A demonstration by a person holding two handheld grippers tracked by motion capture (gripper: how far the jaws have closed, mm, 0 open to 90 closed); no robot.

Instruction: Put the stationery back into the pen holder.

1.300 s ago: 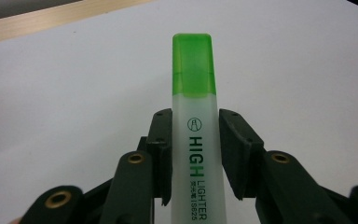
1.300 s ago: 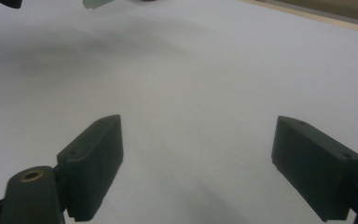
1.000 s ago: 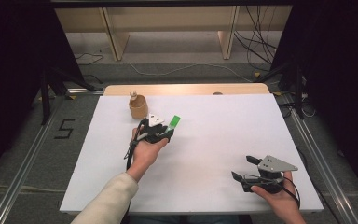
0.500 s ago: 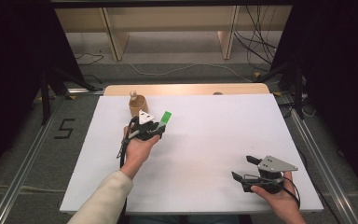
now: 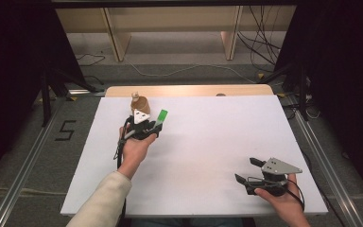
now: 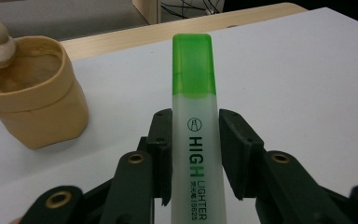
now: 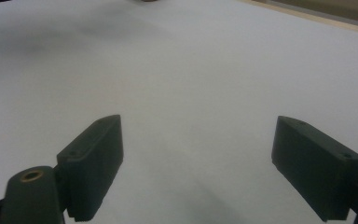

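- Far left: one tan, soft-sided holder cup [image 6: 32, 95] on the white desk [image 5: 208, 142], a pale rounded piece at its rim.
- Just beside: one green-capped translucent highlighter [image 6: 195, 130], clenched by left gripper [image 6: 195, 154] fingers, lifted, not yet in cup; drop-in judged left.
- Right: right gripper [image 7: 214, 163] fingers spread, empty.

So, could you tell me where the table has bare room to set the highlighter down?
The white table is bare between the left gripper and the right gripper, and along its far right edge. It is crowded only at the far left, where the tan pot stands beside the highlighter.
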